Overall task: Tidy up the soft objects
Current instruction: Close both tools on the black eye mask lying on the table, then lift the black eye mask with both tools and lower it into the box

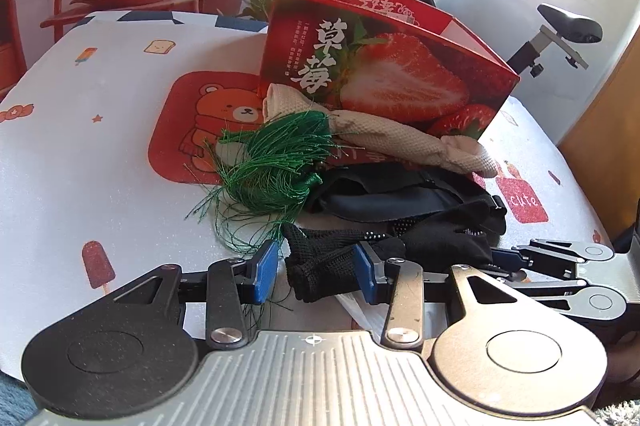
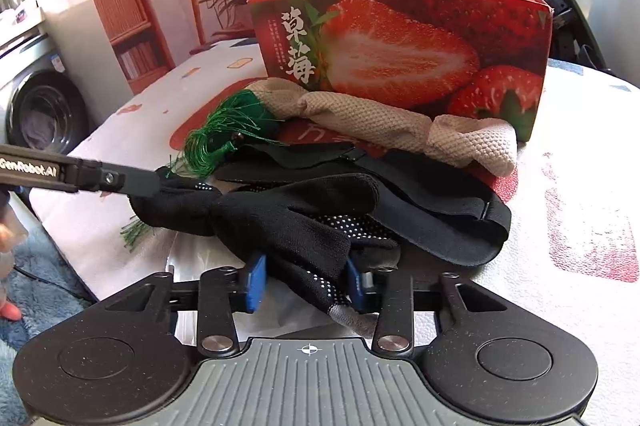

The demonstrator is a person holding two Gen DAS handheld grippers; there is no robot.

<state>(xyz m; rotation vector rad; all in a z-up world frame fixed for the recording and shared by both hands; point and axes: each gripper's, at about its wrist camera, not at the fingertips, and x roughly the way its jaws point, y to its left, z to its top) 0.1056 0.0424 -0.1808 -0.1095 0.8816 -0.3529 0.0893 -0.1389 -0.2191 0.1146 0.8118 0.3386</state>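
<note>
A pile of soft things lies before a red strawberry box (image 1: 384,66) (image 2: 400,50): a beige knit sock (image 1: 400,138) (image 2: 384,122), a green tassel (image 1: 276,162) (image 2: 224,130), a black strap item (image 1: 392,190) (image 2: 436,206) and black dotted gloves (image 1: 404,246) (image 2: 280,218). My left gripper (image 1: 316,272) is open, its blue pads either side of one black glove end. My right gripper (image 2: 305,278) is open around the other end of the gloves. The left gripper's tip also shows in the right wrist view (image 2: 132,180), and the right gripper in the left wrist view (image 1: 560,266).
The table (image 1: 80,146) has a white printed cover and a red bear mat (image 1: 196,130). An exercise bike (image 1: 560,30) stands behind at the right. A washing machine (image 2: 44,106) stands at the left, beyond the table edge.
</note>
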